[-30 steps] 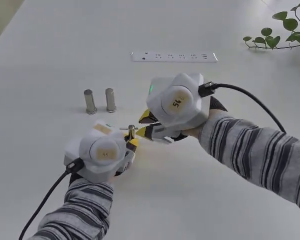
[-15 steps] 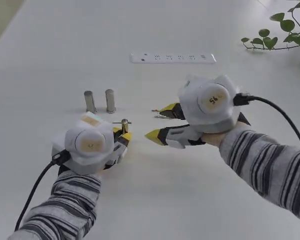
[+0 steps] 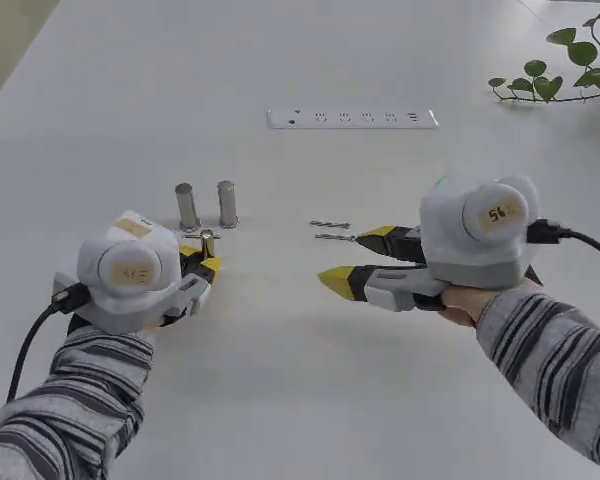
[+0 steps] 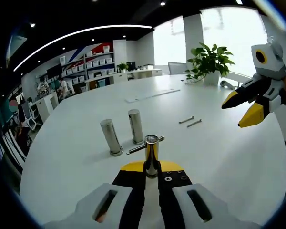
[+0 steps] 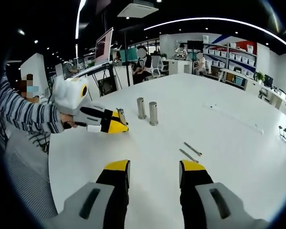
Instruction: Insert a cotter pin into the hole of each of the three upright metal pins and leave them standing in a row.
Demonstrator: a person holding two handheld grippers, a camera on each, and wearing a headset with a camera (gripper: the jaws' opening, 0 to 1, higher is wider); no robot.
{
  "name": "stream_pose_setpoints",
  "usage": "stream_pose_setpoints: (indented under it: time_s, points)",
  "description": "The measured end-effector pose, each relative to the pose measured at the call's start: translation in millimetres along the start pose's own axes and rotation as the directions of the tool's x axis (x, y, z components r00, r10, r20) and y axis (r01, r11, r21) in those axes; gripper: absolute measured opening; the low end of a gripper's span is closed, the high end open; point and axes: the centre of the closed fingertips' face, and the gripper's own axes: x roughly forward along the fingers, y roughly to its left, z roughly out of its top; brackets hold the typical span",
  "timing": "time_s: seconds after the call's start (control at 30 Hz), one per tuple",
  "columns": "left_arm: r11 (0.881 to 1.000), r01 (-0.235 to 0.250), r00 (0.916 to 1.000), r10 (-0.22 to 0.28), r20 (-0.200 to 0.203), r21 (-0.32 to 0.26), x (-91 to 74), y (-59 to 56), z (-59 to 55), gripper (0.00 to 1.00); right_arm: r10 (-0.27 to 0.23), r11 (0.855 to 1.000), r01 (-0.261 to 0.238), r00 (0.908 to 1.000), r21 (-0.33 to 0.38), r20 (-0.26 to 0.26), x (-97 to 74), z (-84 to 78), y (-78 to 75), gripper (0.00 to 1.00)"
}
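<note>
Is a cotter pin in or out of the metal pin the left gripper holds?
In: a cotter pin crosses the top of the metal pin.

In the head view the left gripper (image 3: 200, 258) is hiding most of its own fingers (image 3: 211, 265) and the lower part of the metal pin (image 3: 207, 243) standing between them. The cotter pin (image 3: 195, 237) crossing that pin's top is showing too small to tell how far through it sits. The plant (image 3: 565, 65) is running off the top right corner, and in the left gripper view the right gripper (image 4: 232, 116) is being cut by the right edge.
</note>
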Motion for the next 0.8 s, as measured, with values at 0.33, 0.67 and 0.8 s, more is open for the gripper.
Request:
stream_pose_setpoints:
  time_s: [0.33,0.67,0.8]
  points:
    - [1.000,0.003,0.9999,-0.003,-0.015,-0.006,3.1,9.5,-6.6,0.05,-0.005,0.999,0.005,1.0000,0.043,-0.006,-4.1,-9.4,4.7,0.37]
    - [1.000,0.003,1.0000,-0.003,-0.003,-0.021,1.1,10.0,-9.5,0.05,-0.014,0.996,0.015,0.9999,0.087,-0.009,-6.8,-16.2,8.0,0.36]
    - [0.999,0.001,1.0000,-0.001,0.004,-0.033,0.9,10.2,-9.2,0.05,-0.016,0.995,0.017,0.9998,0.100,-0.008,-7.1,-18.3,10.1,0.36]
